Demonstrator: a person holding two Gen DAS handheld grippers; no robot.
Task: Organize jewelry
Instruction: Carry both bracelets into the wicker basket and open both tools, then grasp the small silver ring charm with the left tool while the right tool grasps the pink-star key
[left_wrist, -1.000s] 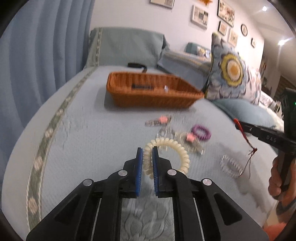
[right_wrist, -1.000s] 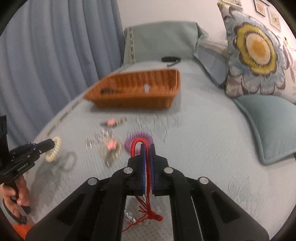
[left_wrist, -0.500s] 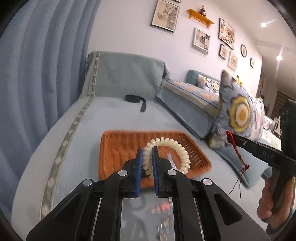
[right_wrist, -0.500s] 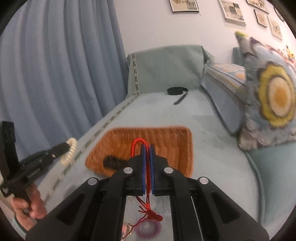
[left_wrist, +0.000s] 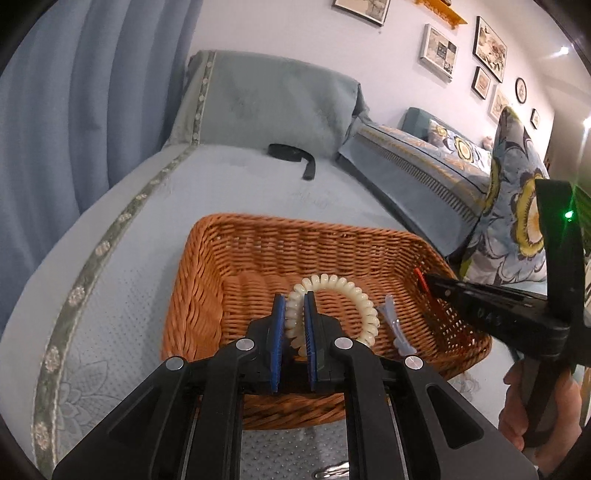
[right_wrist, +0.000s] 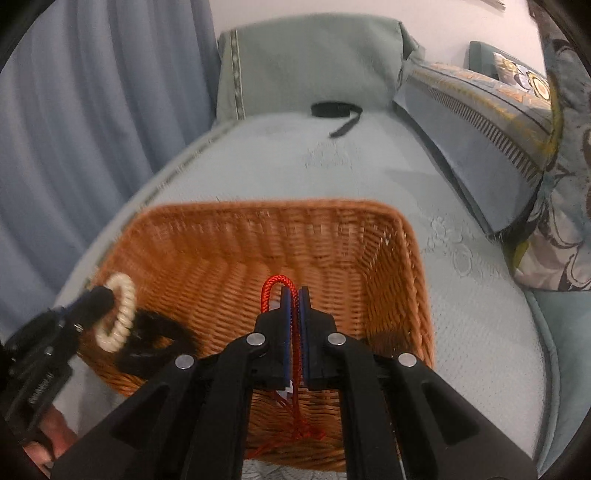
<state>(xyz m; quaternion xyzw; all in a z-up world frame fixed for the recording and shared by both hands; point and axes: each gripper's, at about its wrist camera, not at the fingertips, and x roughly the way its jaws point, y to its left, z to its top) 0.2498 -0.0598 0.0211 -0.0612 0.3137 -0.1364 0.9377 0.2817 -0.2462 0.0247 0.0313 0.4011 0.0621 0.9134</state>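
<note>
Left gripper (left_wrist: 294, 321) fingers clamped on cream spiral bracelet (left_wrist: 338, 291), above the wicker basket (left_wrist: 207, 266). Right gripper (left_wrist: 428, 282) pinches red cord (left_wrist: 418, 275) at basket's right rim. Pale clip (left_wrist: 397, 326) lies inside.

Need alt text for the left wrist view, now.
The left gripper holds a cream coil bracelet over a wicker basket on a blue-grey bed. At right, the right gripper brings a red cord over the basket's rim.
</note>
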